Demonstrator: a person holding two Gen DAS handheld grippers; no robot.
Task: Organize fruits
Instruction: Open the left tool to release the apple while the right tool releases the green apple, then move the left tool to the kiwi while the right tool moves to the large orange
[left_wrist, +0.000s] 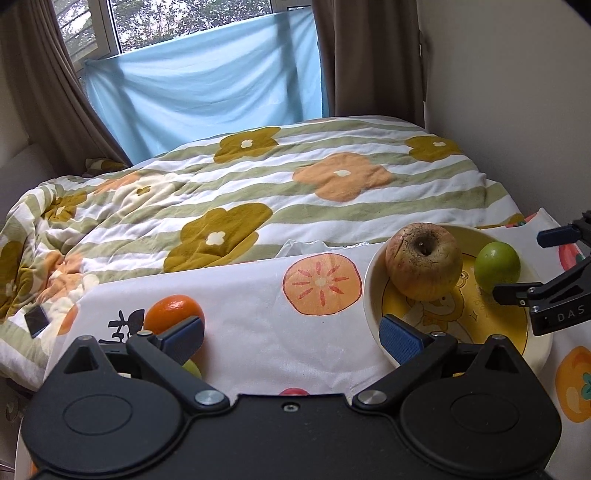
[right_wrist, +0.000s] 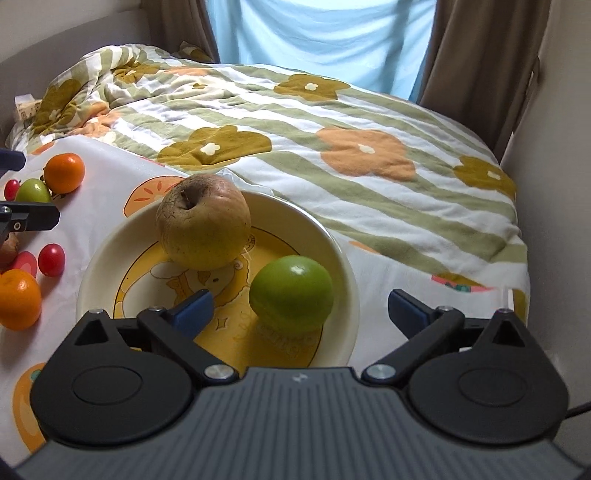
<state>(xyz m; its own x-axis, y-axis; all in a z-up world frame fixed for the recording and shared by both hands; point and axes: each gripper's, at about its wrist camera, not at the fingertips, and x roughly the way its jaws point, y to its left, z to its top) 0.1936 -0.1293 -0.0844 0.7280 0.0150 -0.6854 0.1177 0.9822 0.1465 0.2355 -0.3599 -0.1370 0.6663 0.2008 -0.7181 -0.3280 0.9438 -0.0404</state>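
Observation:
A cream plate with a yellow cartoon centre (right_wrist: 99, 280) (left_wrist: 371, 291) holds a wrinkled yellow-brown apple (right_wrist: 203, 221) (left_wrist: 424, 260) and a round green fruit (right_wrist: 291, 291) (left_wrist: 496, 266). My right gripper (right_wrist: 300, 308) is open, its jaws on either side of the green fruit without touching it; it also shows in the left wrist view (left_wrist: 532, 264). My left gripper (left_wrist: 291, 336) is open and empty over the cloth, left of the plate. An orange (left_wrist: 173, 314) (right_wrist: 64, 172) sits by its left finger. A second orange (right_wrist: 18, 299), a small green fruit (right_wrist: 33, 190) and cherry tomatoes (right_wrist: 51, 260) lie left of the plate.
The fruits lie on a white cloth printed with persimmons (left_wrist: 321, 284). Behind it is a bed with a flowered striped quilt (left_wrist: 295, 184), a blue sheet over the window (left_wrist: 207, 92), brown curtains and a wall at the right (right_wrist: 554, 184). A dark phone-like object (left_wrist: 37, 320) lies at the left.

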